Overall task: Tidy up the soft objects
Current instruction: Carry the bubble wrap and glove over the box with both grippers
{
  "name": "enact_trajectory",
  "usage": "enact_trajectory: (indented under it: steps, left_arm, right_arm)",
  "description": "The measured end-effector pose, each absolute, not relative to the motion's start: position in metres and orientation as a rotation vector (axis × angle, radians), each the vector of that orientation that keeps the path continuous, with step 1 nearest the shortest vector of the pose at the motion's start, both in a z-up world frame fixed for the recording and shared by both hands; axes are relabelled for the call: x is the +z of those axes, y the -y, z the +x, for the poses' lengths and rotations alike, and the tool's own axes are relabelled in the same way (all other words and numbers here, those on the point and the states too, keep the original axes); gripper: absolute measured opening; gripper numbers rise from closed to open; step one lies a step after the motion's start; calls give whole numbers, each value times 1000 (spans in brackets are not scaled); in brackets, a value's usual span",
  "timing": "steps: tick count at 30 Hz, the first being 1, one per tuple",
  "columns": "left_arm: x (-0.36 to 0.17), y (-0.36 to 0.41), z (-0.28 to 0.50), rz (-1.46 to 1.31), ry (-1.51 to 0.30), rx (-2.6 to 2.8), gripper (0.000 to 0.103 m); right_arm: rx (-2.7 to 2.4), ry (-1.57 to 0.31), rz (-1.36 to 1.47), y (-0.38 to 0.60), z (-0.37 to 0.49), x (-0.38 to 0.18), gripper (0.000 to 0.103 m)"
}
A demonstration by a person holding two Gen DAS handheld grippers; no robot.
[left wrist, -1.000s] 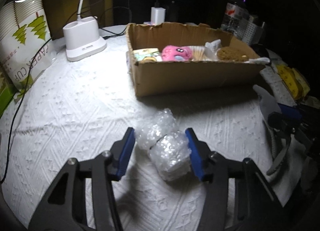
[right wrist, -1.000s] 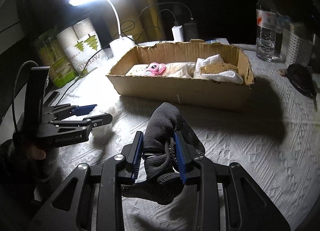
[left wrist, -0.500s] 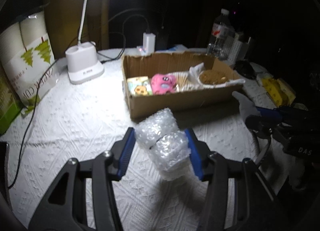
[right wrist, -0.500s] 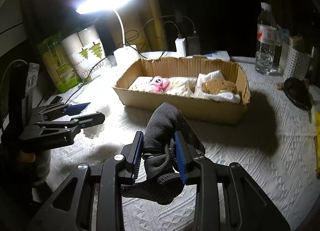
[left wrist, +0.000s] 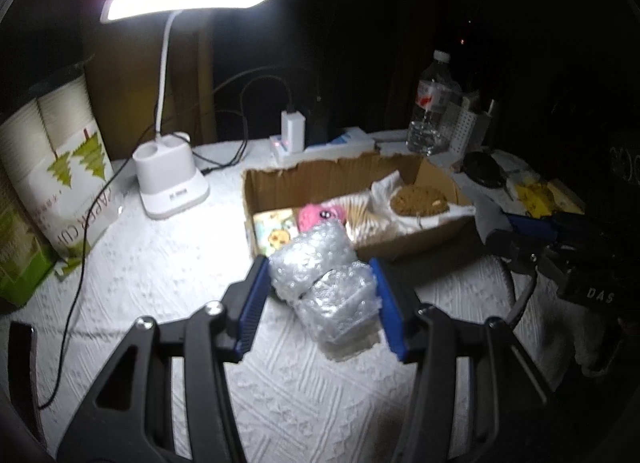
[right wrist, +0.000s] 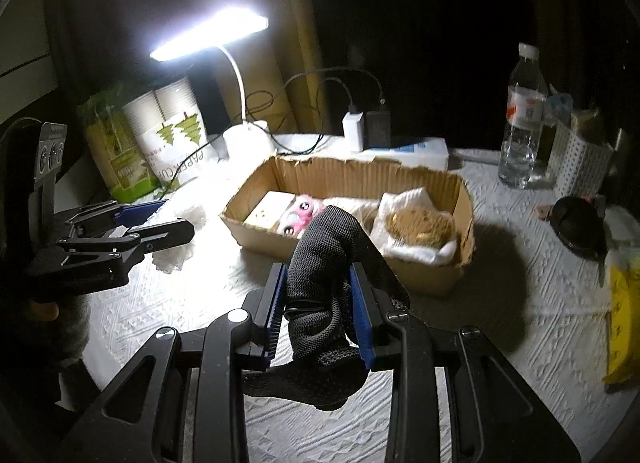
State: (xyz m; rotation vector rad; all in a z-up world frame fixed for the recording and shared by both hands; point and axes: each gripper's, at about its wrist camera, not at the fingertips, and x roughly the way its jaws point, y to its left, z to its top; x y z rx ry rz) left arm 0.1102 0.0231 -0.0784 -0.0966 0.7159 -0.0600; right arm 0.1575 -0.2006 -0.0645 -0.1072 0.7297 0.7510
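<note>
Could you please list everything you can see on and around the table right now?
bubble wrap roll: one, clear, in left tongs
mesh cloth: one, black, in right tongs
cardboard box: one, brown, table centre
pink plush: one, in box
brown sponge: one, on white cloth in box
desk lamp: one, white, lit, left of box
paper cup pack: one, far left
water bottle: one, clear, right rear
tablecloth: one, white
left tongs: black, blue pads
right tongs: black, blue pads

Cardboard box (right wrist: 420,279) open-topped, nearly full; lamp (left wrist: 172,183) beside; tablecloth (left wrist: 160,263) bare in front.
</note>
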Motion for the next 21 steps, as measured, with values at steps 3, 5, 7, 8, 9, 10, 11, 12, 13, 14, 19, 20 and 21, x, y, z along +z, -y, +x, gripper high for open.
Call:
enact_trajectory:
  steps: [3, 5, 7, 8, 9, 10, 11, 12, 13, 14, 19, 20, 21]
  left_arm:
    - [-72, -24, 116, -89, -701, -60, 52]
    - [-68, -23, 120, -86, -692, -61, 52]
    - [-65, -23, 124, -82, -681, -61, 52]
    - [-64, -24, 126, -80, -676, -61, 52]
    - [-62, -24, 129, -80, -672, -61, 52]
    - [-61, -24, 131, -80, -667, -61, 52]
    - [-60, -25, 133, -80, -663, -61, 52]
    - [-59, -25, 135, -81, -660, -62, 52]
    - [-58, -25, 137, -82, -657, -63, 52]
    - [-58, -25, 138, -82, -655, -64, 52]
    - [-58, -28, 148, -88, -652, -66, 52]
    - [-58, -28, 151, -91, -651, -65, 52]
    - [-58, -30, 154, -96, -651, -66, 52]
  right_arm:
    - [748, -712, -104, 202, 163, -58, 33]
    - [747, -702, -103, 203, 167, -55, 33]
    - [745, -693, -101, 203, 171, -52, 33]
    - [744, -691, -102, 202, 173, -51, 33]
    - [743, -687, -102, 202, 176, -49, 33]
    - [743, -684, -104, 202, 177, -48, 33]
    - [741, -677, -104, 201, 179, -47, 33]
    - [741, -672, -102, 200, 181, -45, 33]
    - [743, -670, -101, 200, 183, -44, 33]
    - [744, -668, -100, 199, 185, -43, 33]
    - [750, -668, -104, 192, 196, -42, 33]
    - [751, -666, -104, 192, 197, -42, 33]
    - [751, -662, -103, 190, 200, -41, 33]
